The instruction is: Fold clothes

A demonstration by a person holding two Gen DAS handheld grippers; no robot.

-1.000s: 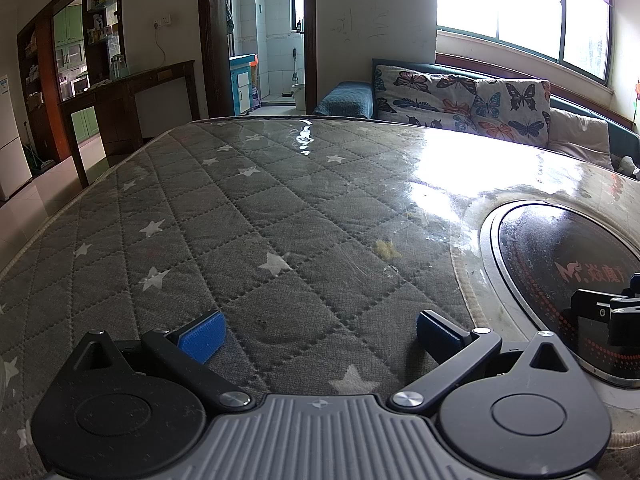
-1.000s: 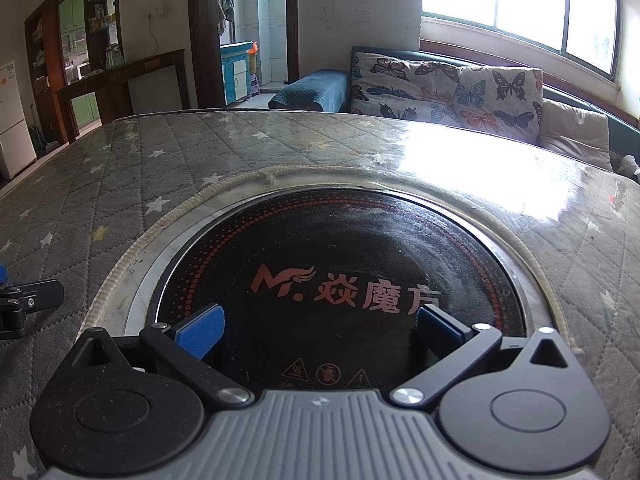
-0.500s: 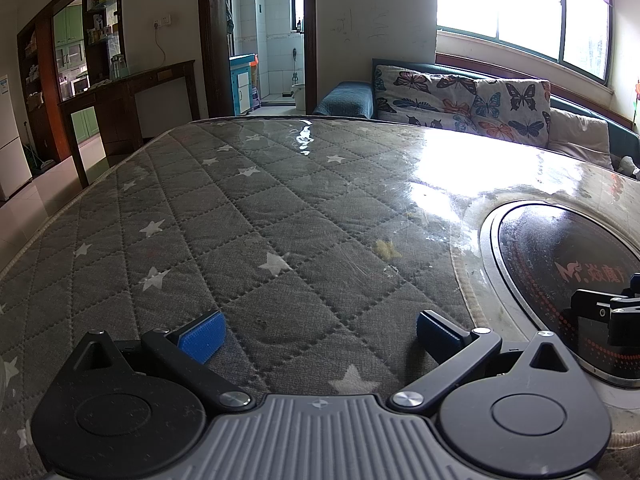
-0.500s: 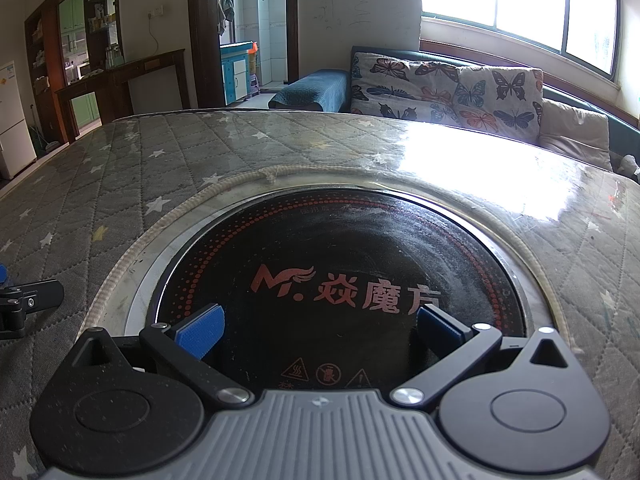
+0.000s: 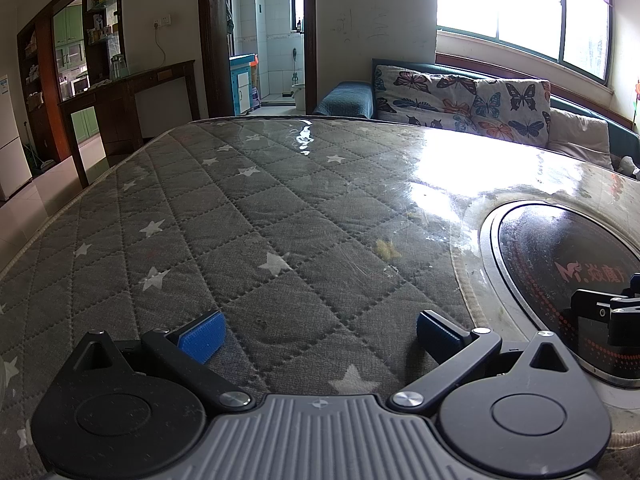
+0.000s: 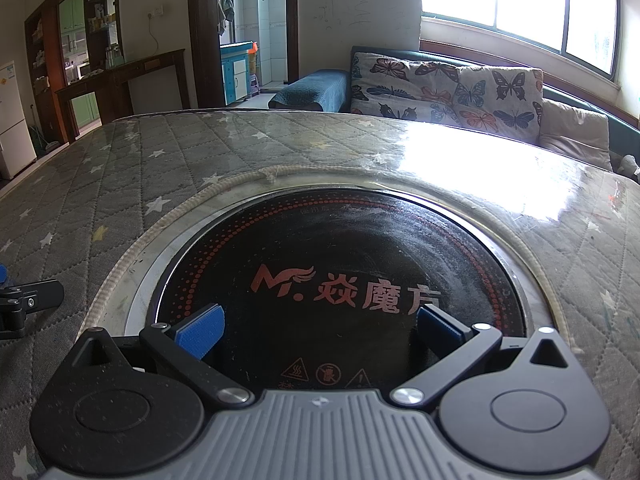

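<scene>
No garment shows in either view. My left gripper (image 5: 318, 334) stands open low over a grey quilted table cover with white stars (image 5: 248, 216), nothing between its blue pads (image 5: 202, 336). My right gripper (image 6: 320, 330) is also open and empty, resting low over a round black cooktop (image 6: 360, 256) set into the table. Part of the right gripper (image 5: 600, 312) appears at the right edge of the left wrist view, and part of the left gripper (image 6: 28, 300) at the left edge of the right wrist view.
A clear glossy sheet covers the quilted table. Behind the table stands a sofa with butterfly cushions (image 5: 460, 96) under a bright window. A dark wooden counter (image 5: 128, 92) and a doorway (image 5: 268, 36) lie at the back left, with a white fridge (image 5: 8, 140) at far left.
</scene>
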